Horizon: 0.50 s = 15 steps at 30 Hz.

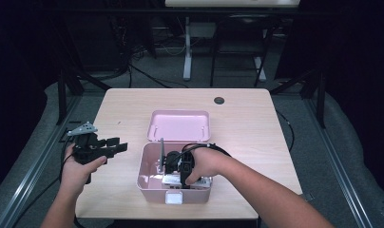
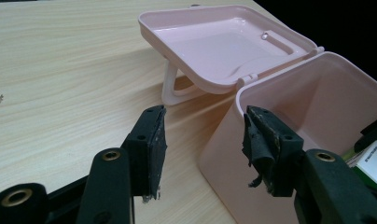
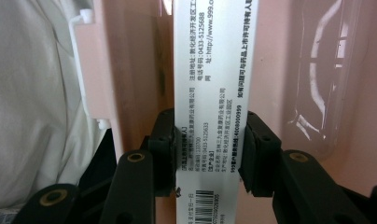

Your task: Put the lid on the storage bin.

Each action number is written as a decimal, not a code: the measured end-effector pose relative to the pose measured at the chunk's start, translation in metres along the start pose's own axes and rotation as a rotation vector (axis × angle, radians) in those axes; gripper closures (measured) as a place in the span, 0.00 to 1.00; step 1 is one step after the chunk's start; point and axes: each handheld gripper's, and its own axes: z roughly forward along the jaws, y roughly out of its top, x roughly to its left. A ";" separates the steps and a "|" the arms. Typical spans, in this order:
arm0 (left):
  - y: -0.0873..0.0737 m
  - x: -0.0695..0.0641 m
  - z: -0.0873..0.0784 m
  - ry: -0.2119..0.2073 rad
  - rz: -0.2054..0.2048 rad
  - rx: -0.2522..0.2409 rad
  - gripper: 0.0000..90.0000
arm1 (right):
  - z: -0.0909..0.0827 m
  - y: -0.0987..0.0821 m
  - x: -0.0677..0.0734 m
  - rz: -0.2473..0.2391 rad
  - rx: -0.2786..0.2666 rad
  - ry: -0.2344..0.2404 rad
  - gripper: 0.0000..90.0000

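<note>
Inside pink storage box (image 1: 147, 176): right gripper (image 3: 209, 154) pointed down, jaws about half open, clamped on both sides of white medicine carton (image 3: 213, 84), printed face toward camera. Left gripper (image 2: 203, 142) held off box's left side, jaws spread, nothing between. Hinged lid (image 1: 179, 125) open, lying flat behind box on wooden table (image 1: 247, 118).

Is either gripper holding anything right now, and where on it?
The right gripper clamps a white printed carton across its narrow sides near the barcode end, inside the pink box. The left gripper is open, holding nothing.
</note>
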 end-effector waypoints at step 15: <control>0.000 0.000 -0.001 0.002 0.002 0.005 0.54 | 0.007 0.001 0.001 -0.010 0.014 -0.004 0.67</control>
